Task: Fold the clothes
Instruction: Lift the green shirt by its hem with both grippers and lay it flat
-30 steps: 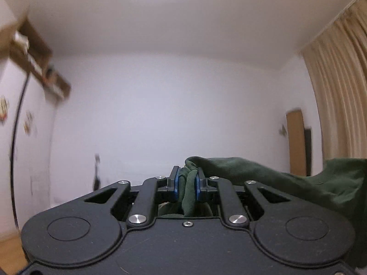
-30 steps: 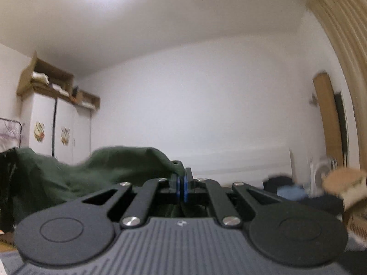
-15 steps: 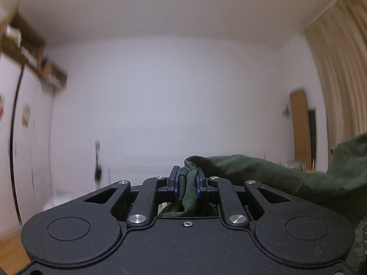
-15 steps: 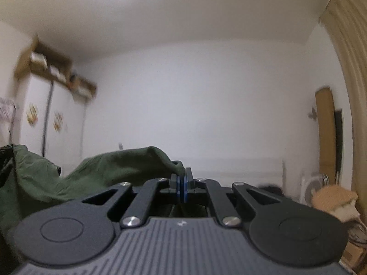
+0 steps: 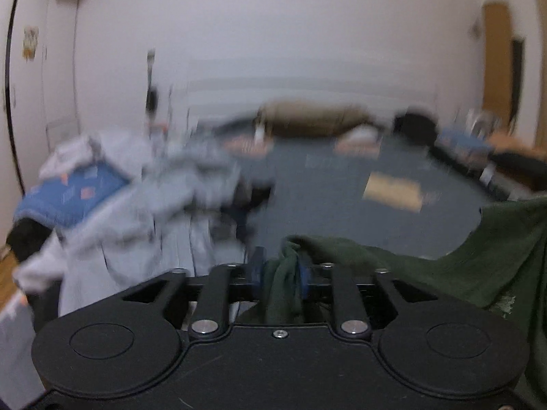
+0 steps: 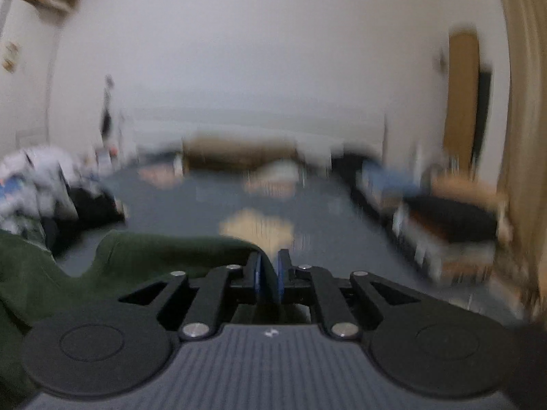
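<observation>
A dark green garment [image 5: 444, 270] hangs between my two grippers. My left gripper [image 5: 278, 266] is shut on a bunched edge of it, and the cloth runs off to the right. In the right wrist view the same green garment [image 6: 154, 256] stretches in from the left to my right gripper [image 6: 268, 270], which is shut on a thin edge of it. Both views are blurred by motion. The lower part of the garment is hidden below the gripper bodies.
A dark blue-grey bed surface [image 5: 324, 198] lies ahead with a tan folded item [image 5: 393, 189] on it. A pile of pale clothes [image 5: 119, 184] sits at the left. A brown pillow [image 5: 314, 121] lies at the far end. Boxes and clutter [image 6: 451, 218] stand at the right.
Both grippers have tipped downward from facing the wall and ceiling to facing the bed, still holding the green garment. The views are now motion-blurred.
</observation>
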Tool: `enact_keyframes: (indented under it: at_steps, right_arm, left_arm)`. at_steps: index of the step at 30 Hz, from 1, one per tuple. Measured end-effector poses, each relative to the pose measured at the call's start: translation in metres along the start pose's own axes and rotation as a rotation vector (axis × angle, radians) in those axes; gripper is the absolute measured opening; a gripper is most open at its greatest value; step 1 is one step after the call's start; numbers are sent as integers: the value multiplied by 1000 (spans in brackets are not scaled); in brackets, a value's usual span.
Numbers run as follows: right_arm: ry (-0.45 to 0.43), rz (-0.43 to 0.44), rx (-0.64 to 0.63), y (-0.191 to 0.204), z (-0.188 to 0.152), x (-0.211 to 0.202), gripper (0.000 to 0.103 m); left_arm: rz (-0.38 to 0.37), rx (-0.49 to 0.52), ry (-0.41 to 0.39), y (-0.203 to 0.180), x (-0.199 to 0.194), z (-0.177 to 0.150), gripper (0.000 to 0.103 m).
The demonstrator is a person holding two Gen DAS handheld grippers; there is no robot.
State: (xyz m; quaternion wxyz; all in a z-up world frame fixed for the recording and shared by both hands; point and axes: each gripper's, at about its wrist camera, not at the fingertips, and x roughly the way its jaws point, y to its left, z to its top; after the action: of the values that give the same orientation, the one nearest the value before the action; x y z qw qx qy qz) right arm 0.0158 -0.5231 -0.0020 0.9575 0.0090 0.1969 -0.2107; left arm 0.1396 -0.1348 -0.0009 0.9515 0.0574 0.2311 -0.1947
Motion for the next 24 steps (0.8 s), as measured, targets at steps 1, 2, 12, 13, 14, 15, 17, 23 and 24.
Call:
enact_keyframes:
  at_steps: [1,2,12,13,14,15,17,23,24]
  right_arm:
    - [33,0,21,1,-10,7,22]
    - [66,-1,41,2,-21,13,24]
    - [214,148,184,-16,-80,-60,51]
    - [227,153,205,-19,-88,-70,51]
    - [238,155,222,-20,-96,-82,51]
    - [248,156,230,-22,-103,-93,51]
    - [255,138,216,-26,-116,-113,52]
    - [286,75,294,-59,-161,-167,54]
    - [291,69,314,-66,-169,-176,54]
  left_arm:
    - [15,-6,18,5,9,-5,40]
    - [18,-5,17,9,6,-11,40]
    - [-100,-67,-10,-8,-69,-52,63]
    - [-133,-78,1,-16,-76,-59,63]
    - [-166,-89,12,-25,-84,-66,64]
    - [-199,-100,23,-34,-91,-74,63]
    - [-269,-124,42,-55,-106,-90,64]
    - [-427,-115,83,-109,-124,-140,64]
    - [-433,-106,84,-115,-129,-144,64]
